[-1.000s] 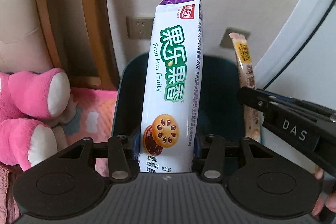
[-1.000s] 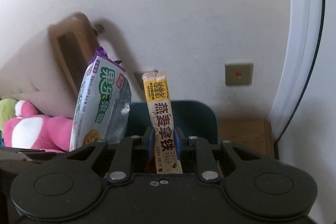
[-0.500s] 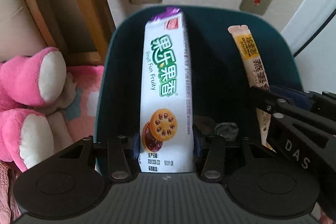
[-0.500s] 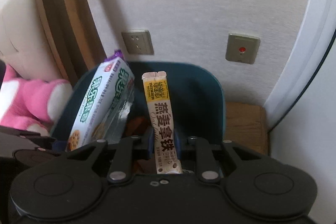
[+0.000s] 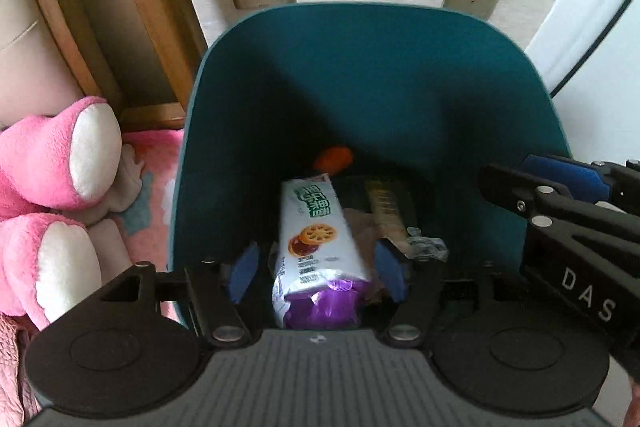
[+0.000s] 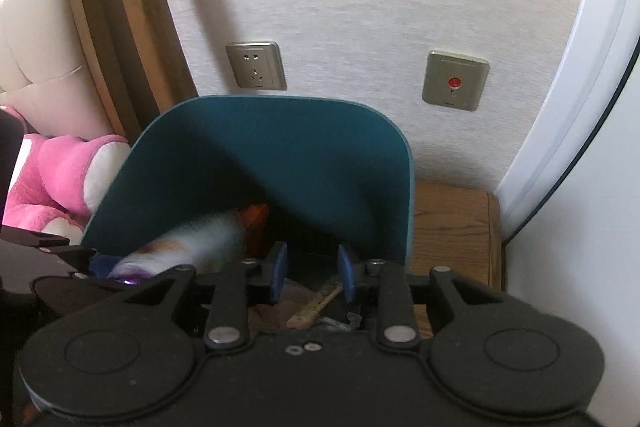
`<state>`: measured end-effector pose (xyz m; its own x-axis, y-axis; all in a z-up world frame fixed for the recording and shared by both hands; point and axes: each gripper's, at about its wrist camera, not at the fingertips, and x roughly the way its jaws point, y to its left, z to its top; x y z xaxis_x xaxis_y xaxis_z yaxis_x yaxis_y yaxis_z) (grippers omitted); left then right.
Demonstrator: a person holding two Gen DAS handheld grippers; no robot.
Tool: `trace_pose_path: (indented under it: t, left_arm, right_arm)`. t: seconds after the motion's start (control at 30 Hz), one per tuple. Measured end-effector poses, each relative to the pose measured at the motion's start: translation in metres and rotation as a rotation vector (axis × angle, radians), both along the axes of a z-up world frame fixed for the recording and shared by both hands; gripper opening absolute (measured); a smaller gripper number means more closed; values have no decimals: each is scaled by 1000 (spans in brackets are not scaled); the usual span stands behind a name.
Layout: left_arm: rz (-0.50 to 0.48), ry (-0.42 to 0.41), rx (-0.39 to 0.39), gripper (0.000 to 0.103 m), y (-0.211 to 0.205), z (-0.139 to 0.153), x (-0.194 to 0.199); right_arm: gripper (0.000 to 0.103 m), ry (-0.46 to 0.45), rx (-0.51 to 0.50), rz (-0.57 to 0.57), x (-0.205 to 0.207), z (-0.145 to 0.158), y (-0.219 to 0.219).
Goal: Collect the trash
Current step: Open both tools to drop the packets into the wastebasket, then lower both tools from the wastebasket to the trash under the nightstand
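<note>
On the left, a pink plush toy (image 5: pixel 60 195) is sitting beside the teal trash bin (image 5: pixel 360 75). The left hand-held gripper (image 5: pixel 316 267) is hanging over the bin, its jaws opening and touching nothing. The white cookie wrapper (image 5: pixel 316 227) is dropping free between them, into the bin. Next to it, the thin brown drink packet (image 5: pixel 386 211) is lying inside on other trash. The right hand-held gripper (image 6: pixel 312 271) is opening too, with nothing in it. Both wrappers are in, so this part looks done. I cannot tell if more trash is waiting.
</note>
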<state>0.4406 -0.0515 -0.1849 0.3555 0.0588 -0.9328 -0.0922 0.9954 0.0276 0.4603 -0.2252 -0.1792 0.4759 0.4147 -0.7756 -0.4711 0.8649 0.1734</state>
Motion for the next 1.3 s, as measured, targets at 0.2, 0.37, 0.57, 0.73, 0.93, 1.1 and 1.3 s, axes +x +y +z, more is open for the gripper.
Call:
trace_pose_path:
  t: [0.2,0.37,0.57,0.73,0.93,1.1,1.3]
  left_arm:
    - [-27,-62,-7,66,-2,20,-17]
    - [-56,-120,-6,66,-3,41,-37]
    - [-97,-193,-13,66,-3,68,-67]
    - [-133,-246,-27,66,-2,87,-96]
    - [-158,-301,-34,66,-4,107,-129]
    - [-158,-325,-69,73,-1,116,-154]
    - [-172,-333,-96,73,-2,114,-181]
  right_arm:
    - [37,-26,29,4,-13,17,-9]
    - [38,-58,57,11,-32,38,-13]
    - [42,-94,87,17,-60,63,-19]
    - [43,-125,104,19,-86,80,-28]
    - [45,-165,140,18,-119,100,-43]
    - [51,-184,166,15,-143,109,-59]
    - [56,-203,176,23,-175,106,-75]
